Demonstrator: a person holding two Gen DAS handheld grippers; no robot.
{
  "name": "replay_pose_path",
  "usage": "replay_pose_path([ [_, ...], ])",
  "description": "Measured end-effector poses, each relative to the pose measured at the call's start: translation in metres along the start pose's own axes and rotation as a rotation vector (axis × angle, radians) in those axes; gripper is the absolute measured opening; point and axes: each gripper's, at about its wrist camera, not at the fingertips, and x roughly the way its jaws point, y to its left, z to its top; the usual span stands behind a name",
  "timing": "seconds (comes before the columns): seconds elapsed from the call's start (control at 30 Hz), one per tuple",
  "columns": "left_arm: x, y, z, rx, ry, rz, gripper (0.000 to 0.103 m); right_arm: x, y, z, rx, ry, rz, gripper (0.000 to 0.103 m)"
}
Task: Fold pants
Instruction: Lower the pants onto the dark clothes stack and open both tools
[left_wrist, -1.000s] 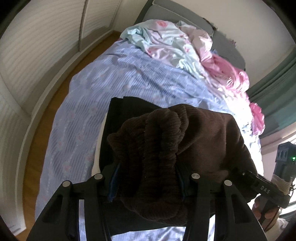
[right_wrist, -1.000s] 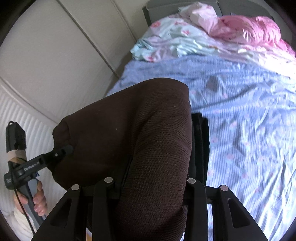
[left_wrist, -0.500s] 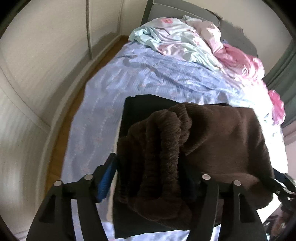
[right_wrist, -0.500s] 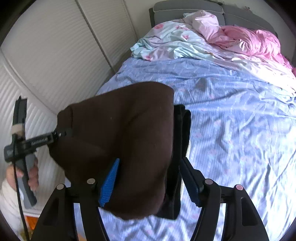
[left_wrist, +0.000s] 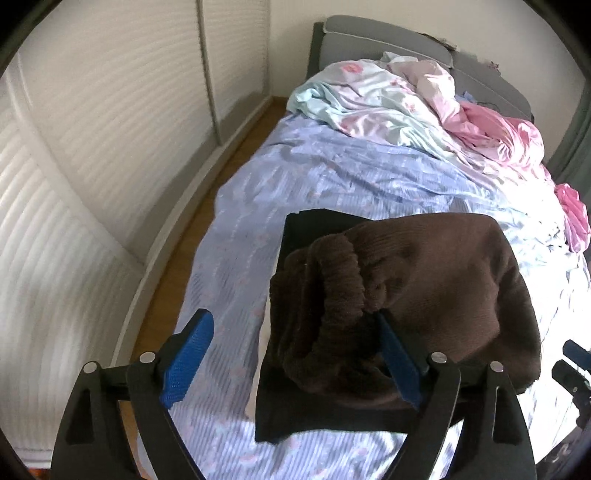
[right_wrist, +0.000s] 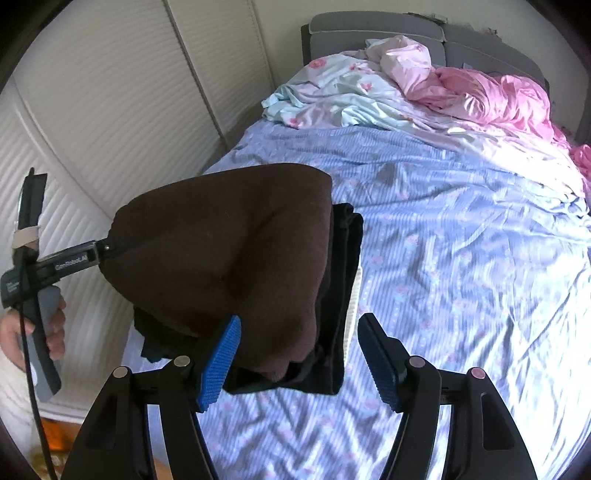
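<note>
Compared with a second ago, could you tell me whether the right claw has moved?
Yes. The right claw has opened and pulled back from the brown pants, away from the grey headboard.

The brown pants (left_wrist: 424, 280) are a thick, matt ribbed knit, coarsest at the rolled waistband (left_wrist: 340, 273). Under them lies a smoother, flat black cloth garment (left_wrist: 314, 229). The bed sheet (right_wrist: 461, 229) is thin printed cotton, lightly creased, while the pink duvet (right_wrist: 495, 92) has a satin sheen. The fingers (left_wrist: 188, 350) carry blue pads with a fine rough grid on matt black plastic, with bright metal rivets. The floor (left_wrist: 207, 199) looks like polished wood.
</note>
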Motion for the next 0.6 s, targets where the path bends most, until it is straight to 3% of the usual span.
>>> replay_pose_path([
  [0.2,-0.035,-0.008,-0.004,0.043,-0.081,0.069,0.092,-0.038,-0.001,-0.009,0.001,-0.061,0.008,0.067],
  [0.43,-0.110,-0.024,-0.012,0.006,-0.167,0.049,0.092,-0.094,0.007,-0.011,-0.055,-0.179,0.033,0.067],
  [0.6,-0.171,-0.066,-0.039,0.090,-0.209,0.067,0.099,-0.143,-0.008,-0.023,-0.054,-0.260,0.021,0.081],
])
